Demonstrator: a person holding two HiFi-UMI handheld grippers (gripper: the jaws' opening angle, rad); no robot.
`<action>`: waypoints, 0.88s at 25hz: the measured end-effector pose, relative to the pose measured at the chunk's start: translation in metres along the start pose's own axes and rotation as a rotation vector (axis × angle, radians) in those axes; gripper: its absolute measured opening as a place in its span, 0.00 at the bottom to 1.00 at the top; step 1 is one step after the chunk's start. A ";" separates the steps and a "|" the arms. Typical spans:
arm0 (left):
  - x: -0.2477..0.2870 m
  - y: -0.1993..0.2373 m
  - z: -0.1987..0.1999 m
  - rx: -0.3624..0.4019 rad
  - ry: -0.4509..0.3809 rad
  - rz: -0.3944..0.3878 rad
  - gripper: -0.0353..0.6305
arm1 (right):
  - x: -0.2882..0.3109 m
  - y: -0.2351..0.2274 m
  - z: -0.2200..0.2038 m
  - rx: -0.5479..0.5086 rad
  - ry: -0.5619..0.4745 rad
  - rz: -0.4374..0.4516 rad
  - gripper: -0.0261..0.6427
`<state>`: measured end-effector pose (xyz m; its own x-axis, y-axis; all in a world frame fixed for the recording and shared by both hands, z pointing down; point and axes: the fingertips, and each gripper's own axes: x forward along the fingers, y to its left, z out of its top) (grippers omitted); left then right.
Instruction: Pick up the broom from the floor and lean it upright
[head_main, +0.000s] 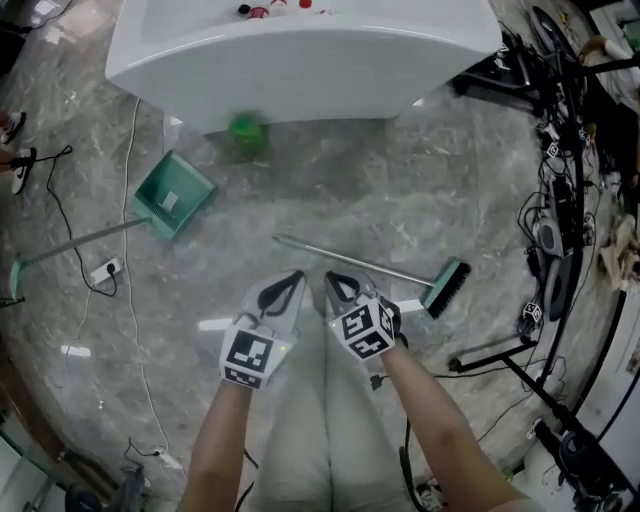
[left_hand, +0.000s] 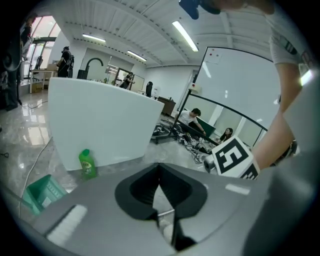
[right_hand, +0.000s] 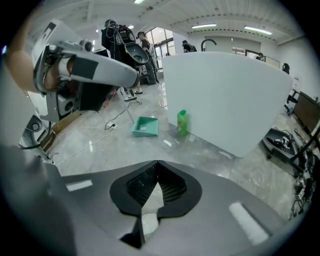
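Grey stone floor (head_main: 330, 195) carries the broom (head_main: 380, 268), which lies flat with its metal handle just ahead of both tools and its brush head to the right. Step in hand: approach, no grasp yet. Left gripper (head_main: 293, 277) and right gripper (head_main: 335, 280) are both clenched and empty, side by side near the handle. Next move: open one pair of jaws, set them astride the handle, clench, then stand the broom against the white counter (head_main: 300, 75).

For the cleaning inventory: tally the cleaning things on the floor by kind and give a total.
Broom: 1
Dustpan: 1
Green bottle: 1
Total: 3
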<state>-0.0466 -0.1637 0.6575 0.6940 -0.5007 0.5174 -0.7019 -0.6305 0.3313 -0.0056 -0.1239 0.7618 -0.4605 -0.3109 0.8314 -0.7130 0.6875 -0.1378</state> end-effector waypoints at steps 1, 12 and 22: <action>0.007 0.005 -0.009 0.001 0.006 0.001 0.05 | 0.013 -0.001 -0.010 -0.007 0.020 -0.001 0.04; 0.088 0.042 -0.130 0.000 0.101 -0.004 0.05 | 0.143 -0.033 -0.162 -0.047 0.299 0.015 0.15; 0.122 0.060 -0.184 -0.004 0.155 -0.027 0.05 | 0.211 -0.039 -0.220 -0.132 0.422 -0.017 0.18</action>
<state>-0.0336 -0.1530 0.8854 0.6801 -0.3859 0.6233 -0.6840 -0.6400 0.3501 0.0413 -0.0721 1.0612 -0.1734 -0.0467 0.9837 -0.6321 0.7713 -0.0748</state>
